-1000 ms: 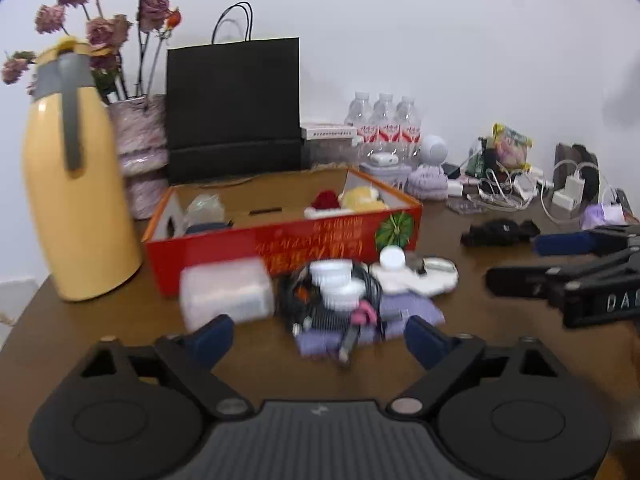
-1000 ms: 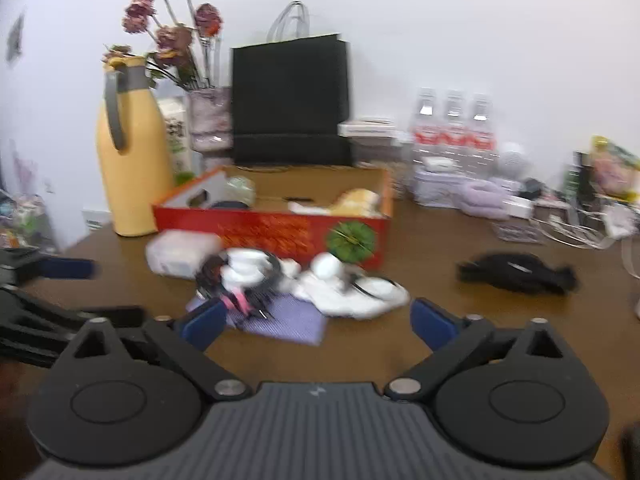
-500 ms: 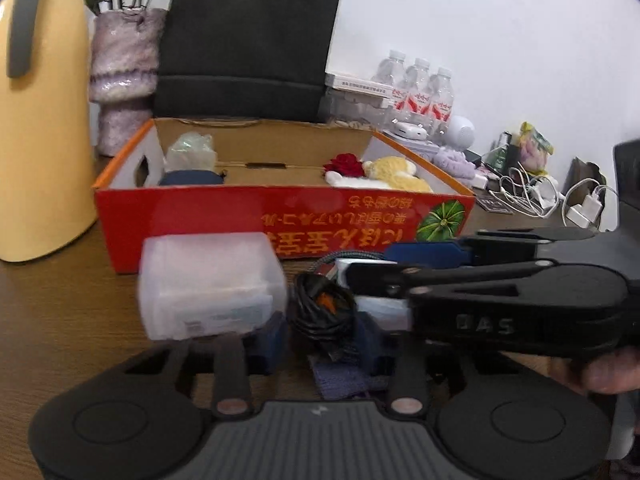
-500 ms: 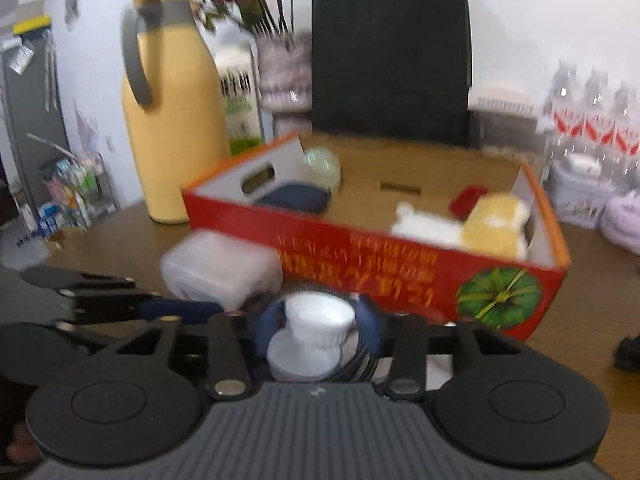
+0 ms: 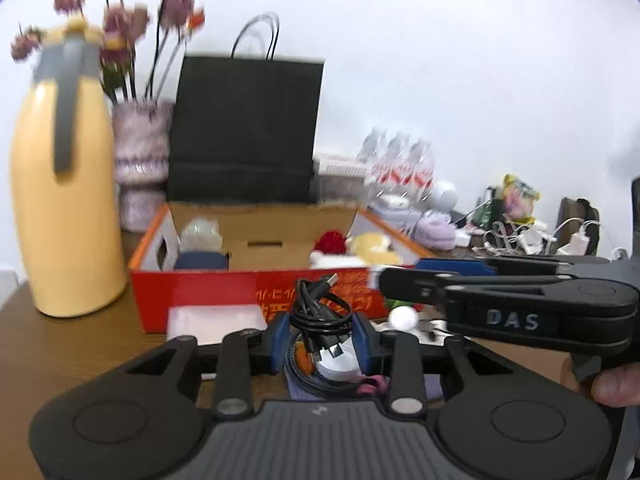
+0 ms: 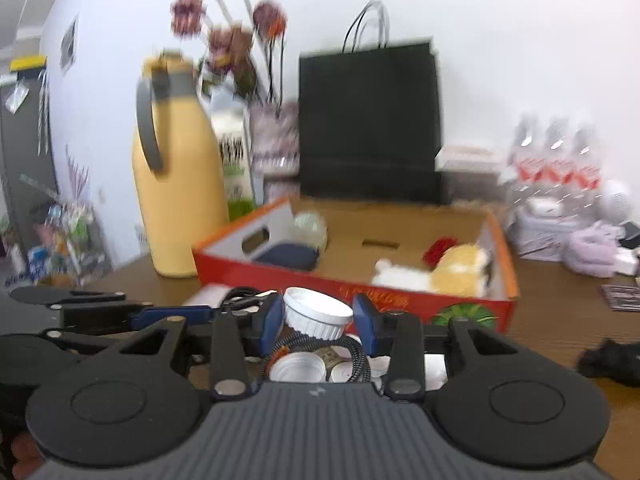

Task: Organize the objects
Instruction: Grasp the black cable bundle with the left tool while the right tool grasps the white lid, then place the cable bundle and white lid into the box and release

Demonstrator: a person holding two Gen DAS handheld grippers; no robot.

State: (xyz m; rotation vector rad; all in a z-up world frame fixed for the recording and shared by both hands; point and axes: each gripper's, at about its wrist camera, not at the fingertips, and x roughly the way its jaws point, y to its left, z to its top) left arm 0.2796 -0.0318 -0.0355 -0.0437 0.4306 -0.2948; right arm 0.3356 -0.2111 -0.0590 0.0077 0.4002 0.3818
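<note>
1. Left wrist view — my left gripper (image 5: pixel 320 332) has its fingers (image 5: pixel 278 330) pinched on a coiled black cable (image 5: pixel 318 316), lifted just short of the red box (image 5: pixel 256 292), which lies straight ahead; the right gripper (image 5: pixel 404 276) crosses nearer the box's right end.

2. Right wrist view — my right gripper (image 6: pixel 319 322) has its fingers (image 6: pixel 365 320) clamped on a white ribbed cup (image 6: pixel 317 314), upright above the surface (image 6: pixel 560 320); the box's open top lies directly ahead.
</note>
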